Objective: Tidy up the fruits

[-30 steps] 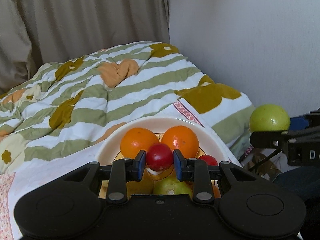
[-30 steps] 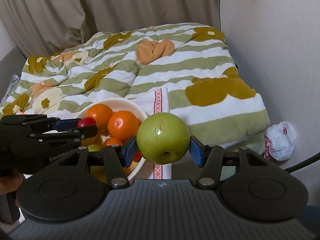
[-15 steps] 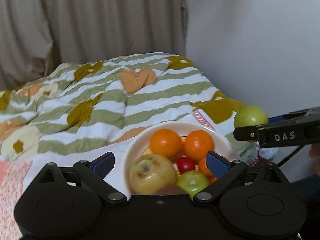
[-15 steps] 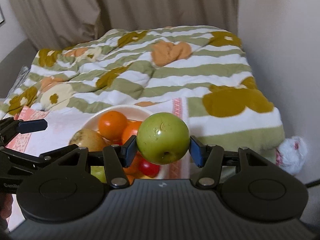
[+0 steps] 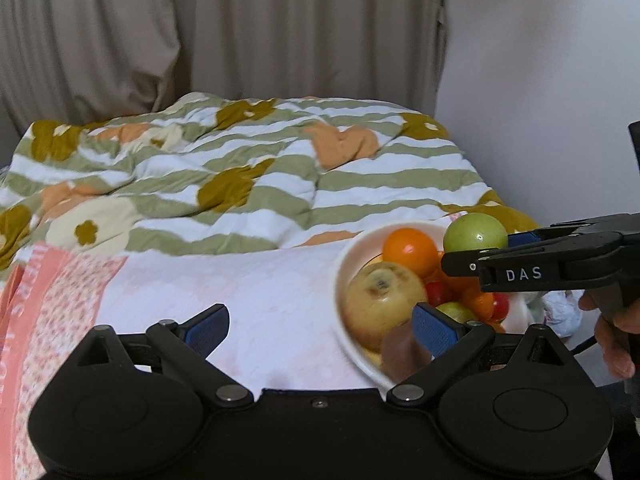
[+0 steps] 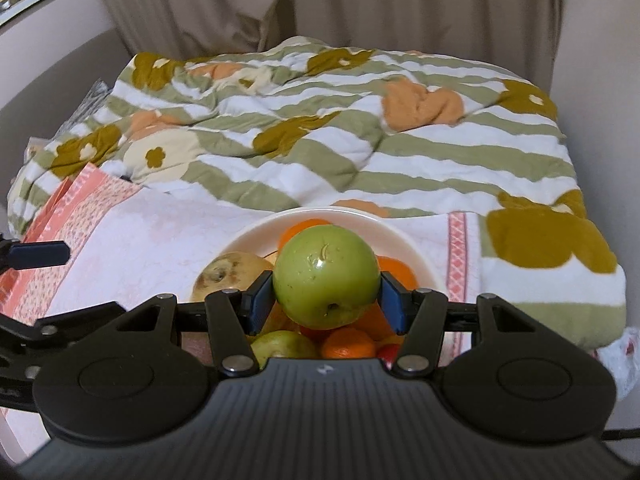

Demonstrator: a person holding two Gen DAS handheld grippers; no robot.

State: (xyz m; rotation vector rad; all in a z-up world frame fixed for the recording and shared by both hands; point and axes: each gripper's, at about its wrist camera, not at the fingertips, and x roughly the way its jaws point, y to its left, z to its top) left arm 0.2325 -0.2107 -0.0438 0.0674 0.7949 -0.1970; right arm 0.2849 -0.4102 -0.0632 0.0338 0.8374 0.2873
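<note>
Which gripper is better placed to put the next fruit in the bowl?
Right. The right gripper already holds the green apple above the bowl; the left gripper is open, empty.

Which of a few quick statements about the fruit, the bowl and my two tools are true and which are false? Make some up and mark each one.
1. The right tool is shut on the green apple. True.
2. The left tool grips a red fruit. False: it is open and empty.
3. The green apple is held above the bowl. True.
4. The bowl holds only oranges. False: beside the oranges it holds a yellowish fruit, small red fruits and another green one.
5. The bowl stands on a bare wooden table. False: it rests on a white cloth next to a striped blanket.
</note>
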